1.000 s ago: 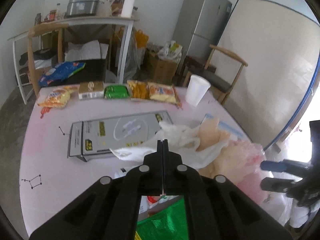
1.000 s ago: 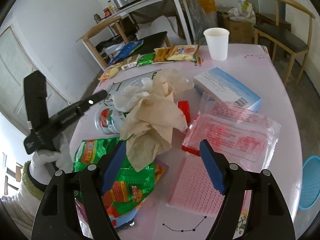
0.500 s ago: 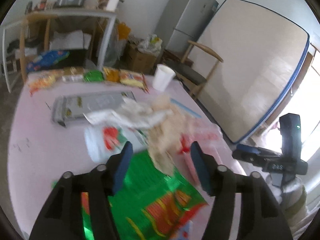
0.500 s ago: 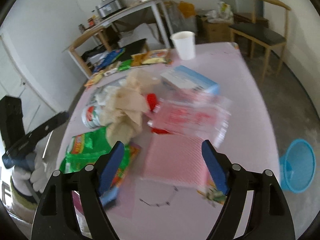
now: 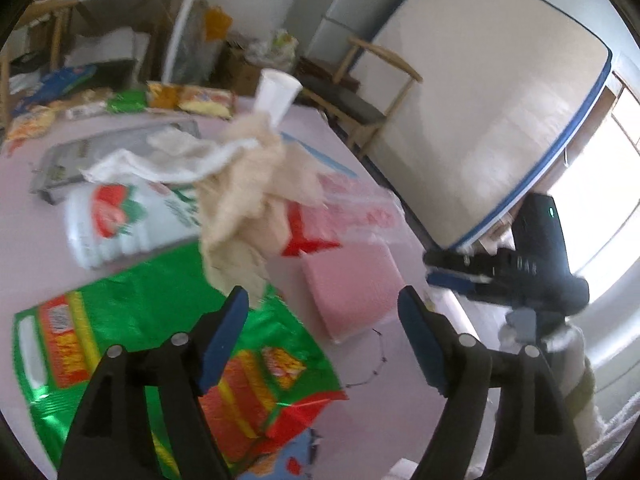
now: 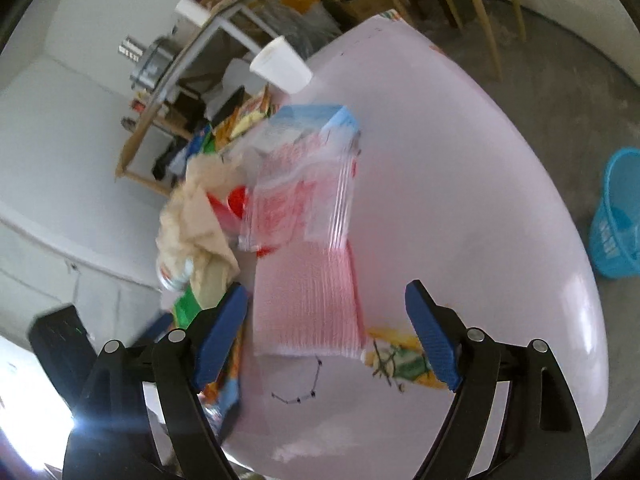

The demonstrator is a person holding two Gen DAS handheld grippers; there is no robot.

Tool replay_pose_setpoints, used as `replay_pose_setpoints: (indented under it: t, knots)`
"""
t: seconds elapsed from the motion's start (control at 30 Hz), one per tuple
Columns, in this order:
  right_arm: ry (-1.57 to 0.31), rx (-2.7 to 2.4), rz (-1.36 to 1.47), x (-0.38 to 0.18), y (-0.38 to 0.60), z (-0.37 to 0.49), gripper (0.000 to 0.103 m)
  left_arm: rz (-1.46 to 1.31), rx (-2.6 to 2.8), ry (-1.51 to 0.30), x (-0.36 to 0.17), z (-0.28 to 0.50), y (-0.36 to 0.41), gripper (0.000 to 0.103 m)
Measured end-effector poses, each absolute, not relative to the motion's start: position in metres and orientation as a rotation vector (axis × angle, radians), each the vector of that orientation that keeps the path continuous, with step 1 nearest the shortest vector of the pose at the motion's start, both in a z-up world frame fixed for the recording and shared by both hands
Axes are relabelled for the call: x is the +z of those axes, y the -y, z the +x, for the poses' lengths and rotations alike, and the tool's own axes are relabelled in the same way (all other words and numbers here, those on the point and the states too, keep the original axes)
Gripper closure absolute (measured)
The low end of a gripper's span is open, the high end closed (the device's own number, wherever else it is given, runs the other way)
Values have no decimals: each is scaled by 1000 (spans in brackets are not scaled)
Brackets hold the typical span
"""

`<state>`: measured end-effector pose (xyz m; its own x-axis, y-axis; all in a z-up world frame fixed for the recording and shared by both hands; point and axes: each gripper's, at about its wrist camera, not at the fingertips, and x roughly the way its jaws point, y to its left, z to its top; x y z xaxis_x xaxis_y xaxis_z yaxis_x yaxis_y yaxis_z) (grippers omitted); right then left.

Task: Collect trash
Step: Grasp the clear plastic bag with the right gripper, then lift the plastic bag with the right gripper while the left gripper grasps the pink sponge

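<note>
- Overall, both views were motion-blurred, and fine print on the packaging could not be read.
- Left tongs (image 5: 322,312) stood spread wide and held nothing, hovering over the near part of the pale pink round bench (image 5: 24,216).
- Right tongs (image 6: 326,308) were likewise spread apart and empty, above the bench's near edge.
- Trash lay heaped on the bench: a crumpled beige paper wad (image 5: 256,204) rested on top of a green foil snack bag with red and yellow print (image 5: 132,320) and against a white plastic tub with a strawberry label (image 5: 128,216).
- A clear plastic bag with red printing (image 6: 300,200) lay just beside the wad, overlapping a flat pink ribbed sheet (image 6: 312,300).
- A white and blue carton (image 6: 316,120) sat behind the clear bag; a white paper cup (image 6: 280,66) stood further back.
- A flat grey box (image 5: 116,144) lay behind the tub, partly covered by white tissue (image 5: 168,160).
- A row of small snack packets (image 5: 188,98) lined the far edge of the bench.
- A blue plastic waste basket (image 6: 618,220) stood on the floor, well apart from the bench.
</note>
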<state>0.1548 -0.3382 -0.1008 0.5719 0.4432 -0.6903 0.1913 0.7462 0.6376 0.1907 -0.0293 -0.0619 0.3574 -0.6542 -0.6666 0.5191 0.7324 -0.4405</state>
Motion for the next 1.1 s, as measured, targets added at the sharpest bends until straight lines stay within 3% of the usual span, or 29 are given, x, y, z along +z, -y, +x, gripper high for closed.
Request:
replay_pose_setpoints:
  t: [0.2,0.3,0.4,0.43,0.47,0.57,1.1]
  knots:
    - [-913,233,885,-102,365,184,25,-88,-794,-990,-71,189,59,27]
    - [-931,250,927,-111,369,203,33,-78,-794,-1011,-75,189,67,27]
    - [-956,258,941,-114,369,212,59,-54,-779,-1034,-80,189,72,26]
    - [-957,264,945,-114,369,212,74,-49,-777,-1037,-81,189,73,27]
    - [-955,270,956,-114,369,210,82,-45,-775,-1038,-83,189,74,26]
    - [-924,308,1002,-114,375,198,89,-38,-771,-1038,-84,191,75,27]
    - [-654,267,1259,-117,451,103,92,-9,-809,-1037,-98,245,137,27]
